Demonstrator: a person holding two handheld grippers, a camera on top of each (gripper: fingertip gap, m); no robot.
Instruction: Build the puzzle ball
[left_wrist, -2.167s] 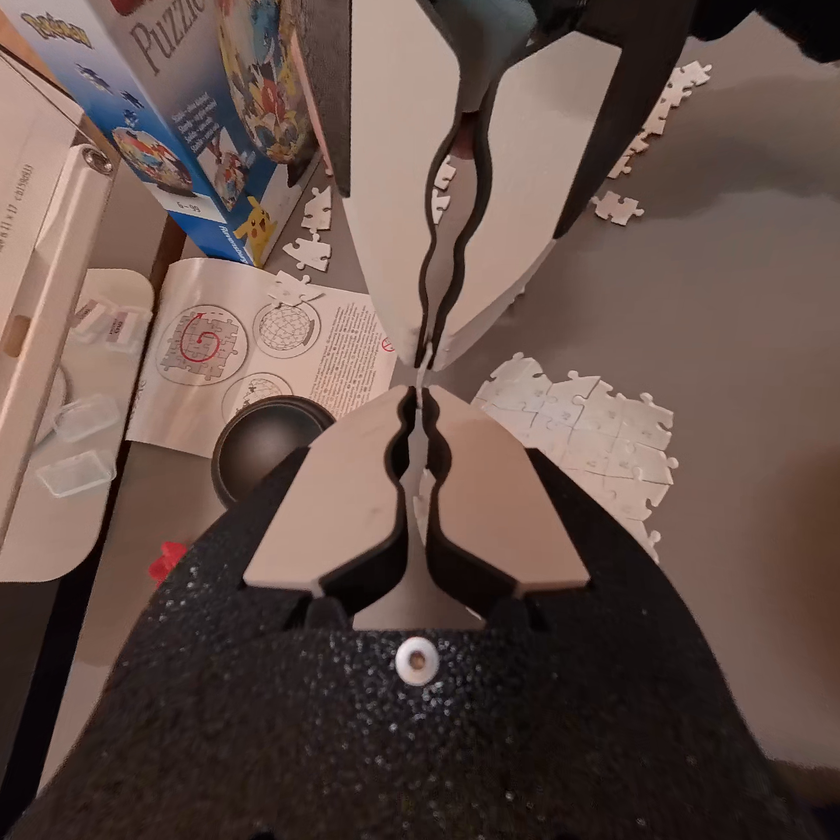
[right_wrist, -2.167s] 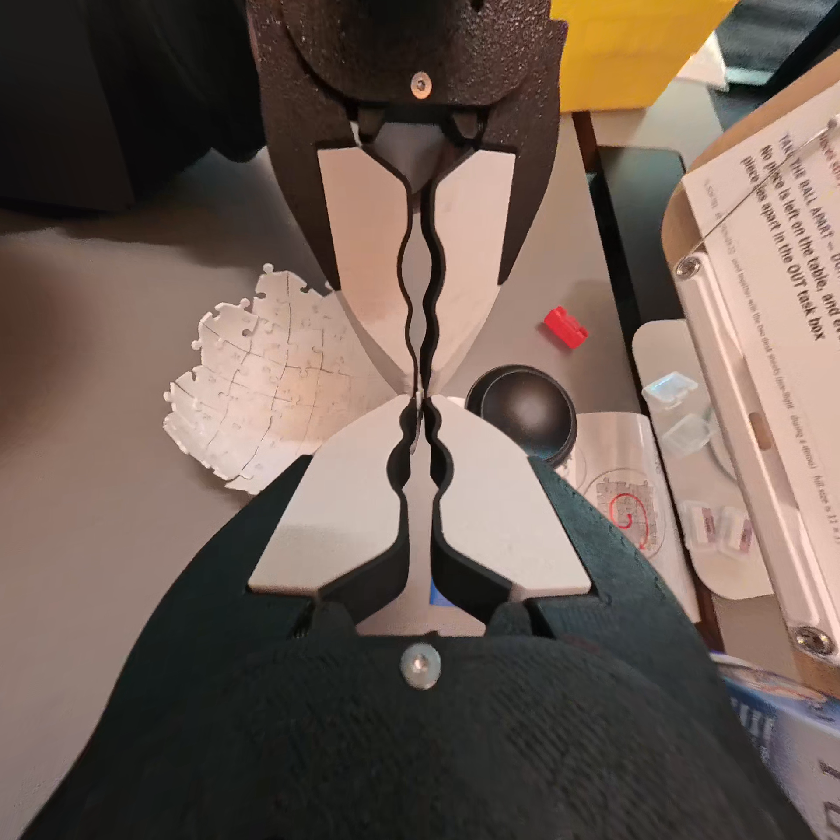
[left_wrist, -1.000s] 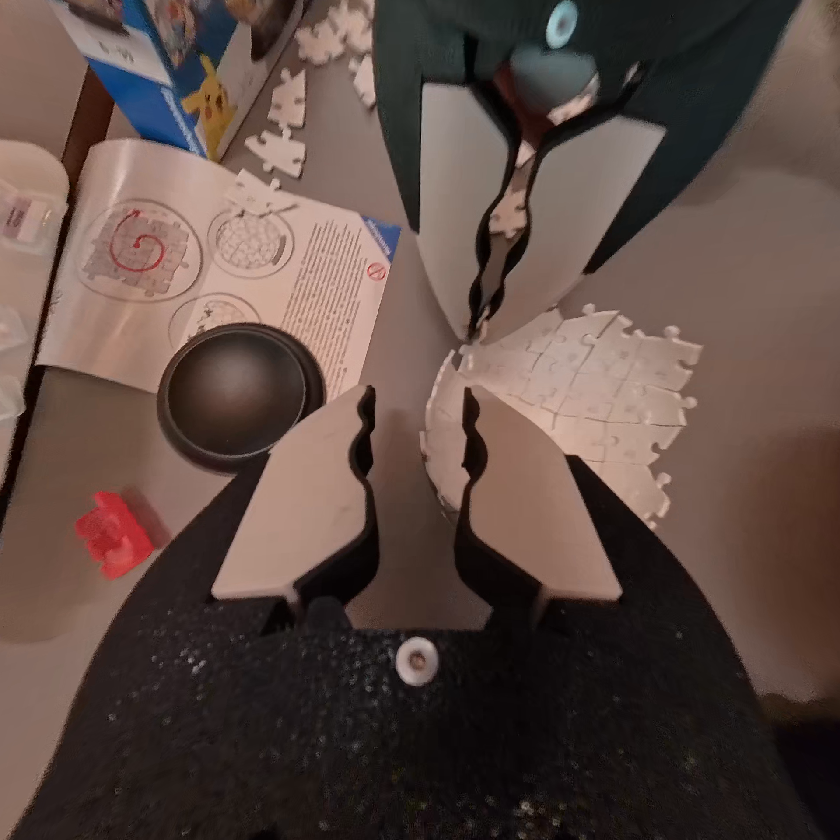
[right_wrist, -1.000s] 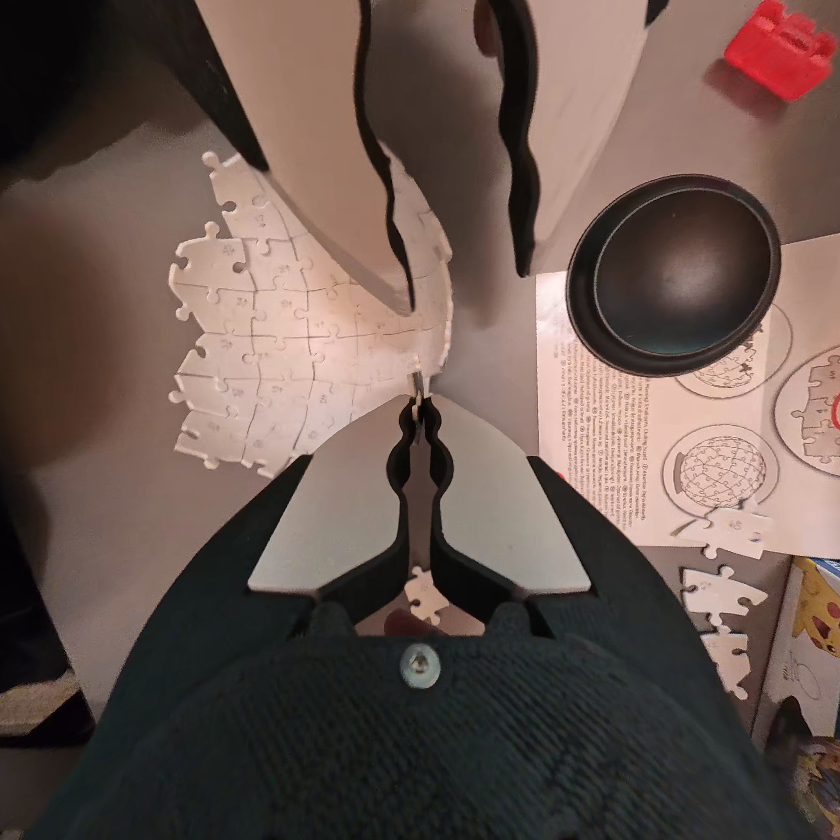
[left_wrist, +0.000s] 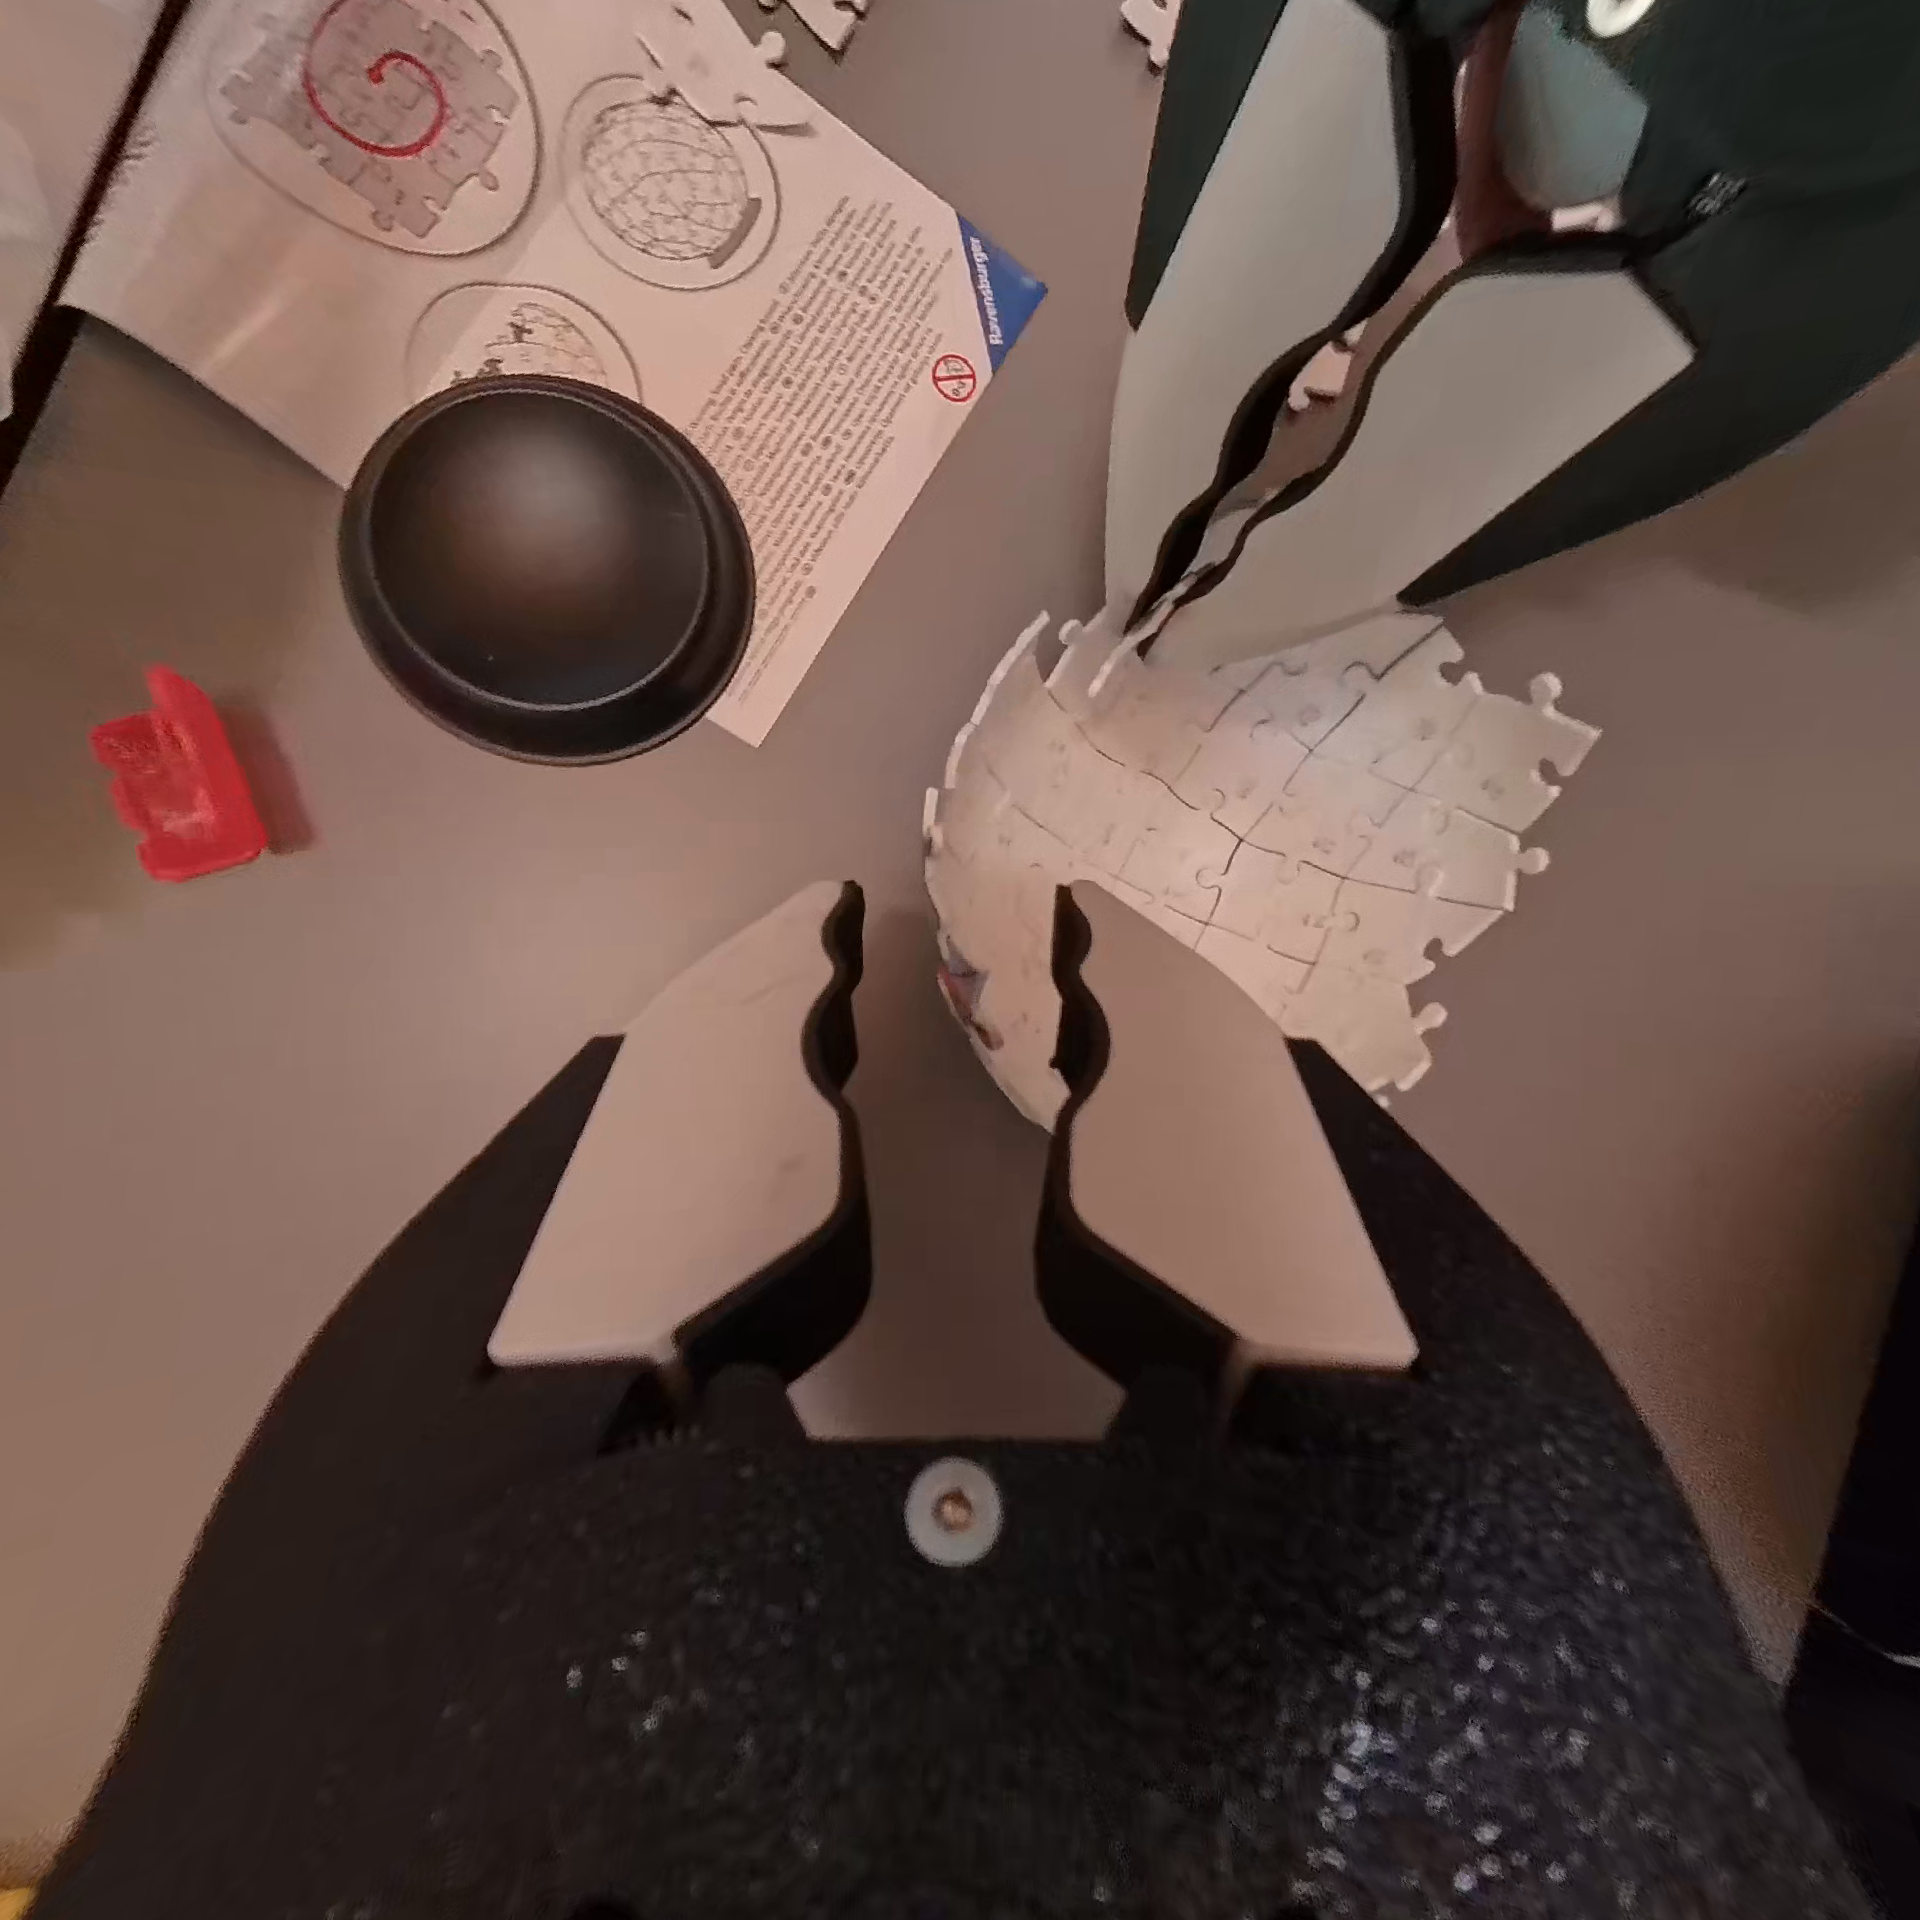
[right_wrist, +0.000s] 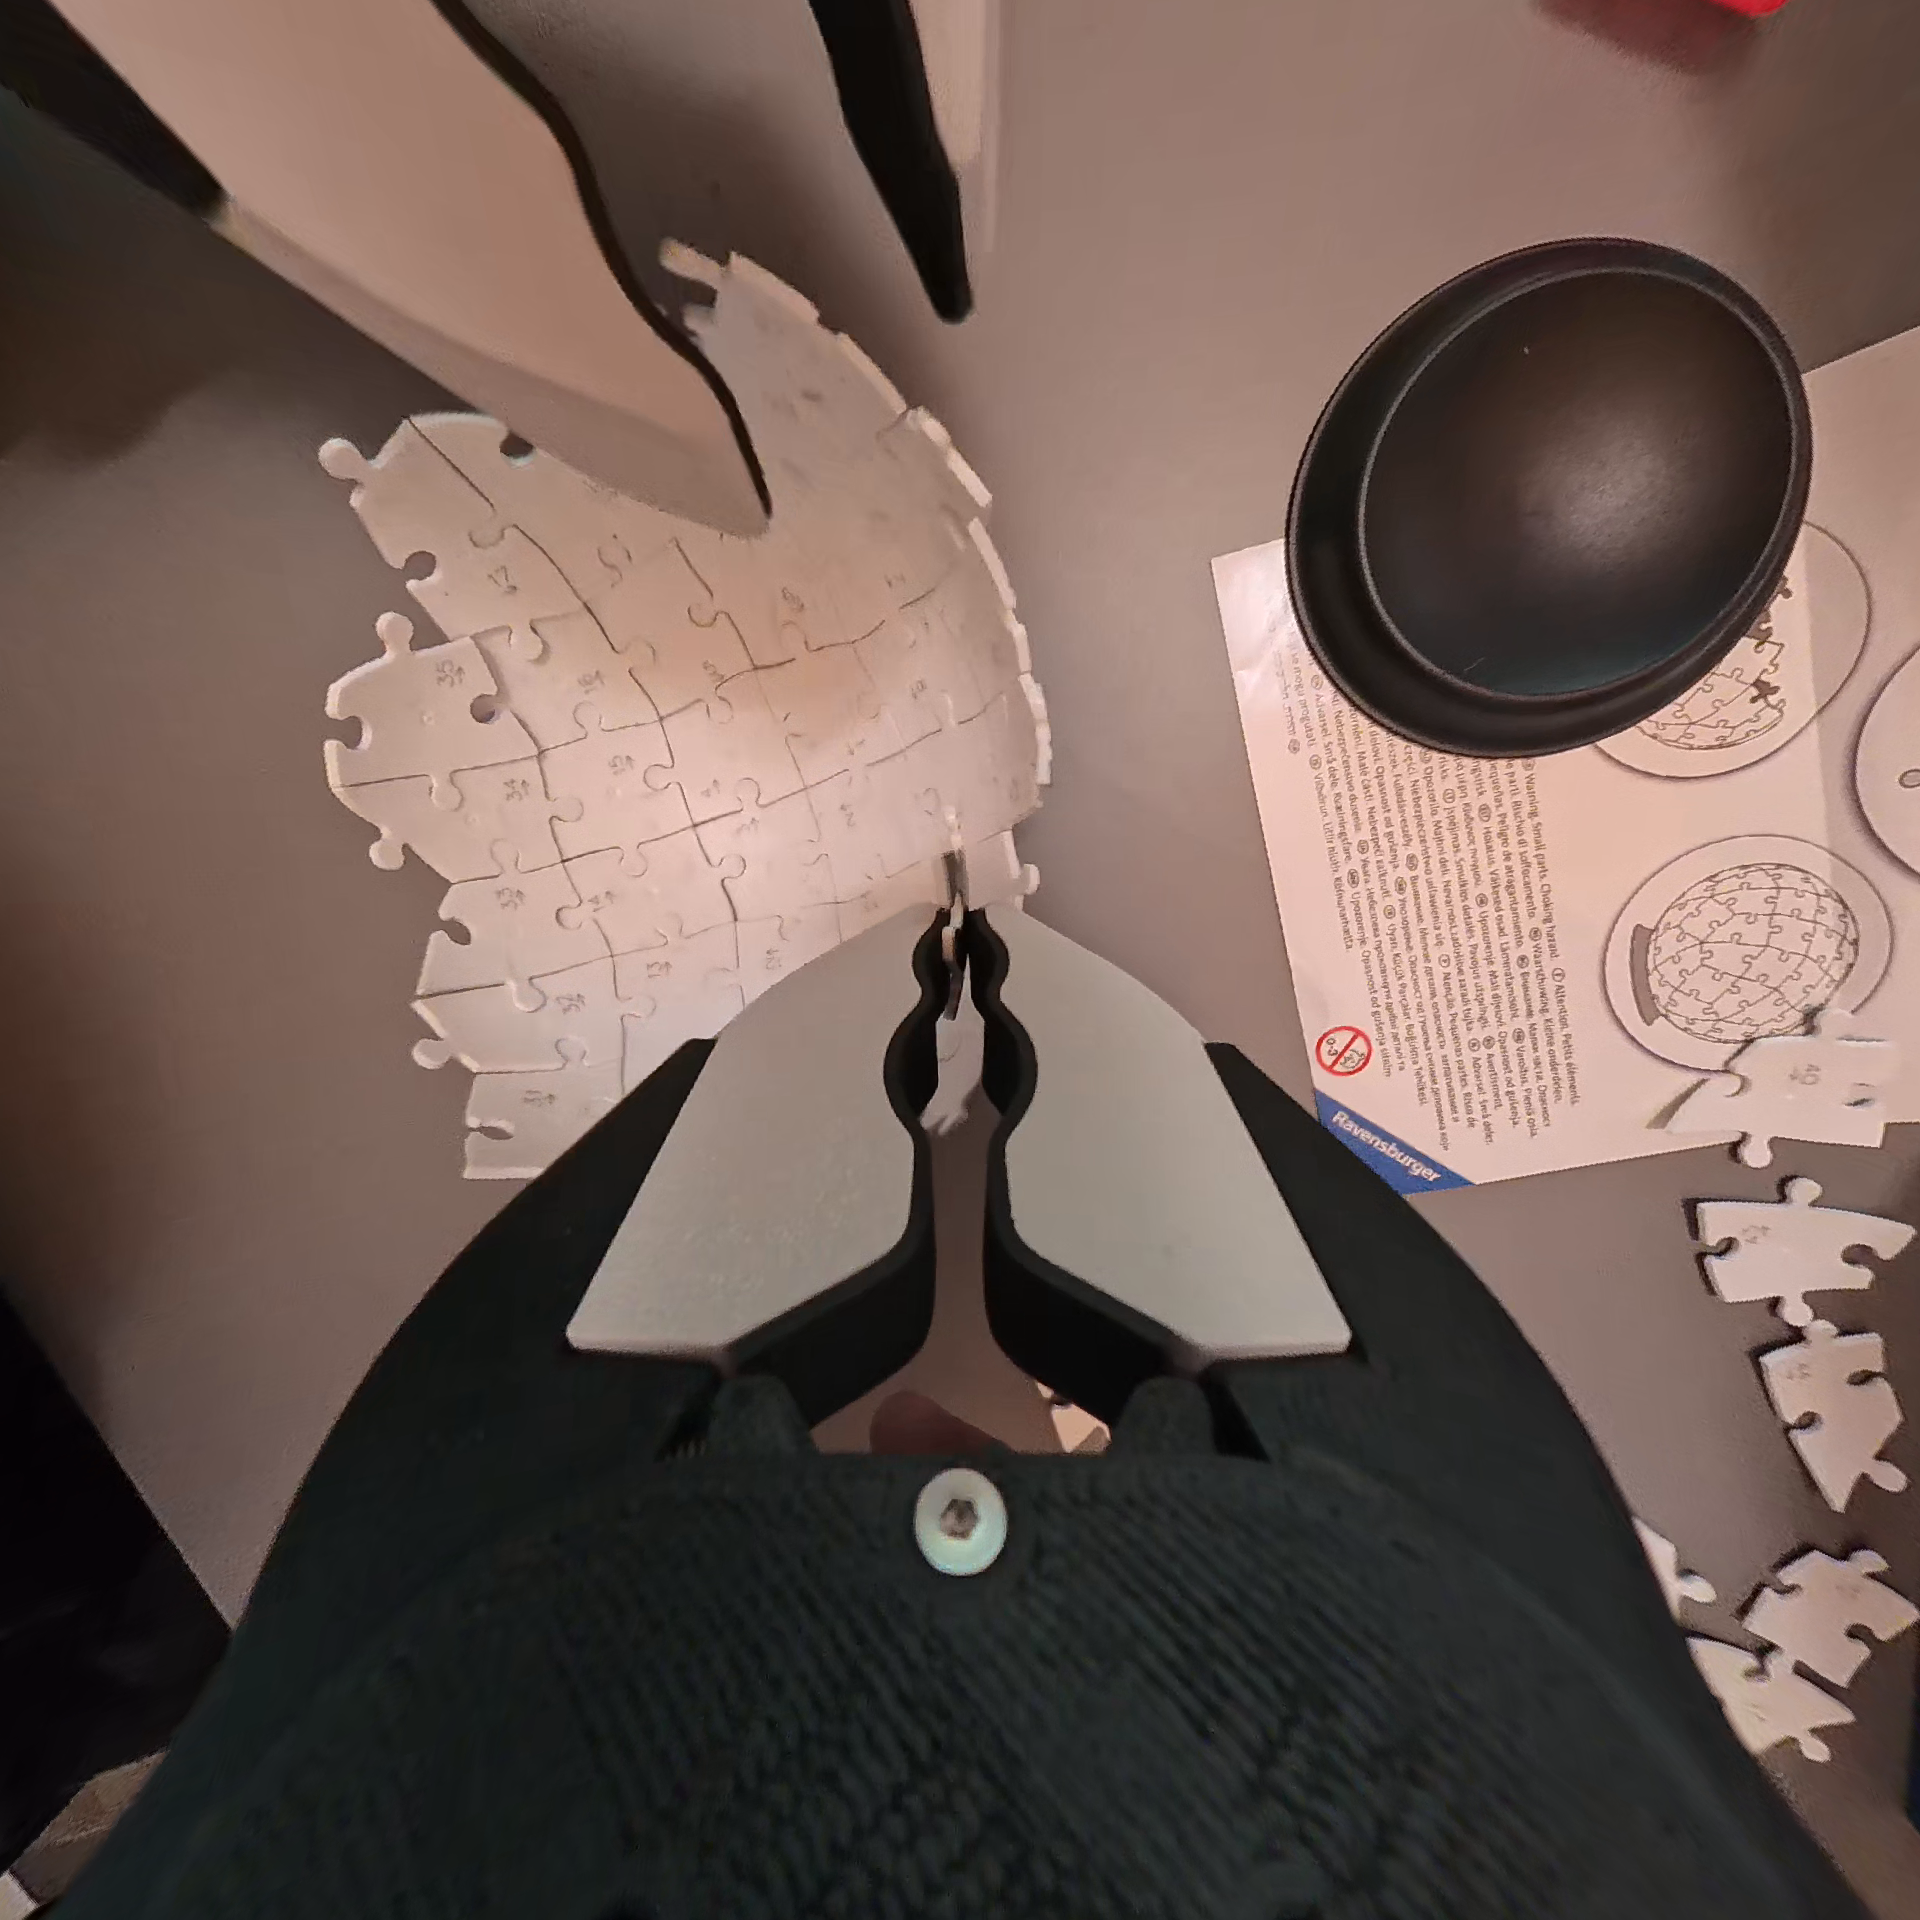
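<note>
Puzzle ball shell (right_wrist: 707, 748): I see a curved white sheet of joined pieces lying on the grey worktop (left_wrist: 520, 987), hollow side up, between my two claws.
Right claw (right_wrist: 954, 914): clenched on a single white piece (right_wrist: 951, 883) held edge-on, its far tip touching the shell's right rim.
Left claw (left_wrist: 956, 914): released, jaws apart and gripping nothing, with the right finger (left_wrist: 1174, 1143) over the shell's near edge.
Only in the right wrist view: printed marks on the backs of the shell's pieces; loose pieces (right_wrist: 1808, 1382) lying near right of the instruction sheet (right_wrist: 1507, 935); the pinched piece seen clearly.
Only in the left wrist view: a red plastic block (left_wrist: 182, 779) at far left, well apart from the shell; a strip of coloured print on the shell's outer face beside my right finger.
Both views: a black dome stand (left_wrist: 545, 571) resting partly on the instruction sheet.
Change from a second ago: my left claw was already released and sits much the same; the right claw has kept its clench on the piece and the shell looks larger in both views.
Shell's long axis: in the right wrist view it runs near-left to far-right; the curled rim faces the stand.
</note>
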